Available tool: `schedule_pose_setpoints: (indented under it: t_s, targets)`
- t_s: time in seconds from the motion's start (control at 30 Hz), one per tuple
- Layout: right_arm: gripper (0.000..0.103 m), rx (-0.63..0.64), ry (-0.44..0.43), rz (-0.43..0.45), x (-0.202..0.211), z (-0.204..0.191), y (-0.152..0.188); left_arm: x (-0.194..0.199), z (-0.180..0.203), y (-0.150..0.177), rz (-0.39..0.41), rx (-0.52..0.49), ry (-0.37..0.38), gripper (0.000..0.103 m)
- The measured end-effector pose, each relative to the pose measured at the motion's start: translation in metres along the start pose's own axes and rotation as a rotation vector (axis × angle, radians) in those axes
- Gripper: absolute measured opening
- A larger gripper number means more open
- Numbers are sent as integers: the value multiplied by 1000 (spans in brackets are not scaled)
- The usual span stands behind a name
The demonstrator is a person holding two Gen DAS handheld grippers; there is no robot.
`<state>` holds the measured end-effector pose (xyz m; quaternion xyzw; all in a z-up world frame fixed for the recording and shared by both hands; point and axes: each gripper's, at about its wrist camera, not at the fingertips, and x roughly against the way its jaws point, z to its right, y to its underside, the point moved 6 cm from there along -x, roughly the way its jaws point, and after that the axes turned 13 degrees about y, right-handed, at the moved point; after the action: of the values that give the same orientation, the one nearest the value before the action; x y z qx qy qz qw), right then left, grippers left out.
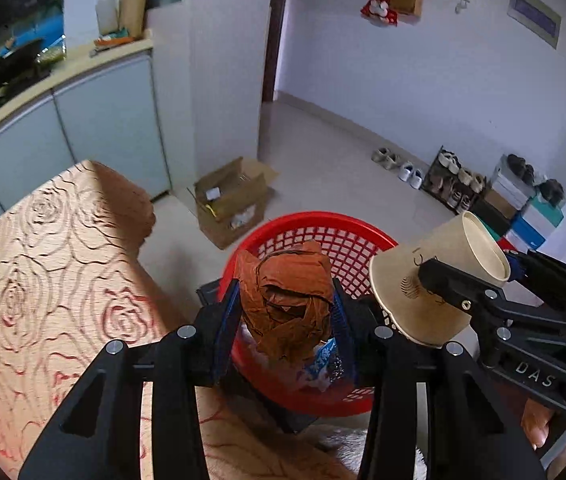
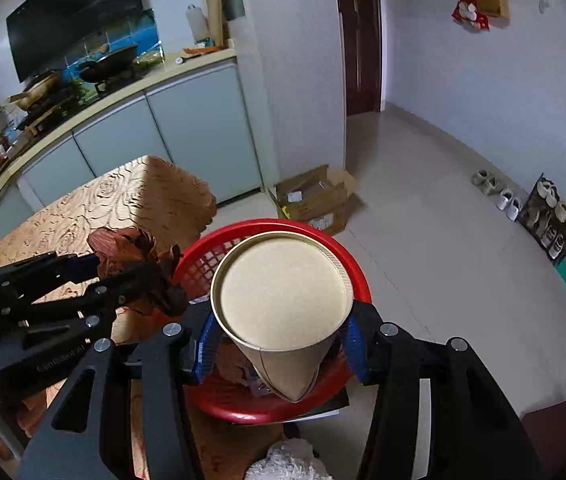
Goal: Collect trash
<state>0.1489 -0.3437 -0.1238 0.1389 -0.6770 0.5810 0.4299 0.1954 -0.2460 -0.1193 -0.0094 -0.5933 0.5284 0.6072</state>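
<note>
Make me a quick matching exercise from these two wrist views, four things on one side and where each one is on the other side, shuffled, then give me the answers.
Things:
1. crumpled brown paper
2. paper cup
3. red basket
4. cardboard box

Places:
A. open on the floor by the cabinet
B. between the jaws of the right gripper
C. below both grippers, with wrappers inside
D. between the jaws of the left gripper

Pairs: 1-D, 2-B, 3-C, 4-A
</note>
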Motion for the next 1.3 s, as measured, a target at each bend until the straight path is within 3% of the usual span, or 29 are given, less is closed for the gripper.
schedule_pose_setpoints:
  t_s: [0.17,0.3,0.5,1.07,1.3]
  targets:
    - [50,-15,-5,-30,-18,1,3,-11,-4,2,-12,4,26,46]
    - [51,-24,-20,-48,-27,-2,5,-9,-6,1,-4,-9,33,60]
    - [65,-49,-24,-34,-24,2,3,2,-7,-3,23,-21,28,73]
    - [66,-34,0,57,21,-6,-5,78,-23,-1,145,12,-121,76]
    - [81,-26,-3,112,46,-18,-9,113,-38,9,185,47,-215,79]
